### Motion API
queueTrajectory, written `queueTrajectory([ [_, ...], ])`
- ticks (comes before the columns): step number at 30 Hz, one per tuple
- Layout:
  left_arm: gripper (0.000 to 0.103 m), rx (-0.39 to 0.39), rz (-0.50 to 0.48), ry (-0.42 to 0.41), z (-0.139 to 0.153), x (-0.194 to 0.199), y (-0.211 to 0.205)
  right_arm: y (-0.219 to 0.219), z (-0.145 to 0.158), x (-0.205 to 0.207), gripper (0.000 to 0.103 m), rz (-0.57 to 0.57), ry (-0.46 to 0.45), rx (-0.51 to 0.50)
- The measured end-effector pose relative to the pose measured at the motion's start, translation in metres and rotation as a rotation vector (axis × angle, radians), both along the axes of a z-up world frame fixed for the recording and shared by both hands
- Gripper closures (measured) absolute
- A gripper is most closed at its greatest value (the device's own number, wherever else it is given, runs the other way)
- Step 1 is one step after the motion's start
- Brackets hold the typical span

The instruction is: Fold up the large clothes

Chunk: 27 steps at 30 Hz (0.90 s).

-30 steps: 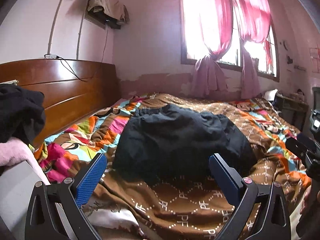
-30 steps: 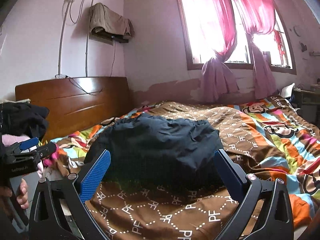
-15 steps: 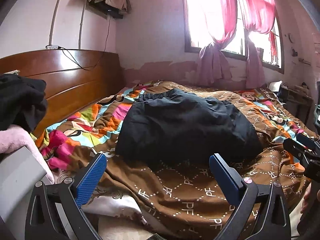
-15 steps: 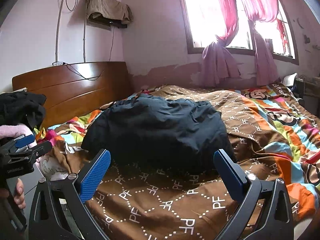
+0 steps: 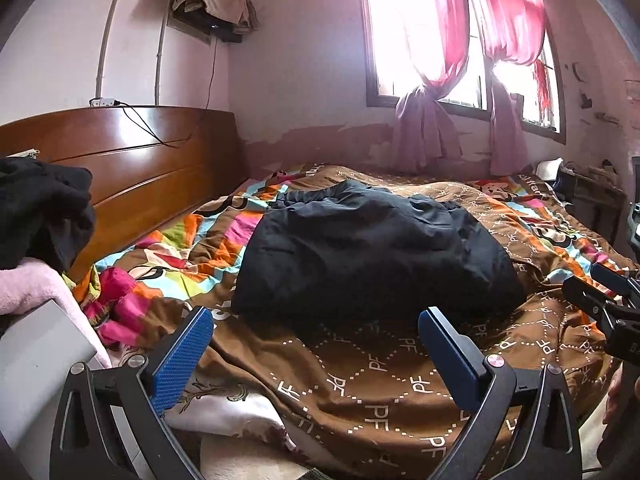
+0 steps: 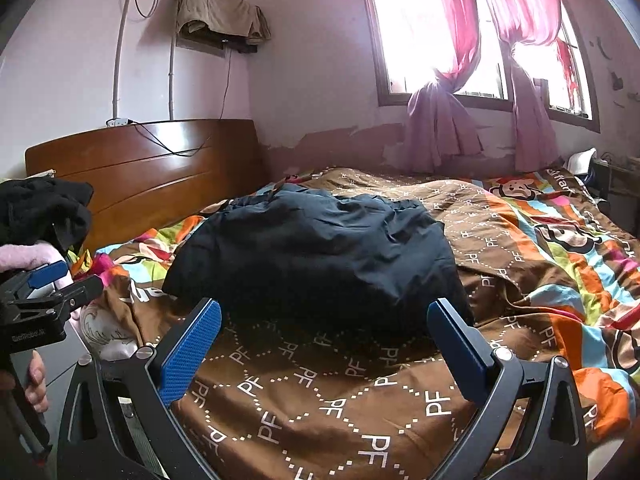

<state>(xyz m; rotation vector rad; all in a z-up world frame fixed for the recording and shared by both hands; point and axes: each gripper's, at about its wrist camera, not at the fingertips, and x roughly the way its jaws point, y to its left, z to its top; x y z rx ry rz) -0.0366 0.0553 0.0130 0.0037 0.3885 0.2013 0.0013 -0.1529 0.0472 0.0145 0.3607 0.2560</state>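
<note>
A large dark navy padded garment [image 5: 372, 252] lies folded in a bulky heap in the middle of the bed; it also shows in the right wrist view [image 6: 320, 256]. My left gripper [image 5: 316, 340] is open and empty, held above the near edge of the bed, short of the garment. My right gripper [image 6: 324, 336] is open and empty, also short of the garment's near edge. The right gripper also shows at the right edge of the left wrist view [image 5: 600, 296]. The left gripper shows at the left edge of the right wrist view [image 6: 52, 284].
A brown and multicoloured quilt [image 5: 380, 368] covers the bed. The wooden headboard [image 5: 132, 160] stands at the left. A pile of black [image 5: 40, 208] and pink [image 5: 28, 284] clothes sits at the near left. A curtained window [image 5: 460, 40] is behind; a side table [image 5: 592, 192] stands far right.
Both grippers have pulled back and risen a little from the garment, so more of the brown quilt shows in front of it. Both stay open and empty.
</note>
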Motion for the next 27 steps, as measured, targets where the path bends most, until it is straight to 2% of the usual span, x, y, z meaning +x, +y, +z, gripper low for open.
queueTrajectory([
  [27, 0.0, 0.004, 0.0, -0.006, 0.0005, -0.001, -0.0016, 0.0006, 0.0002, 0.0002, 0.001, -0.003, 0.003, 0.0],
])
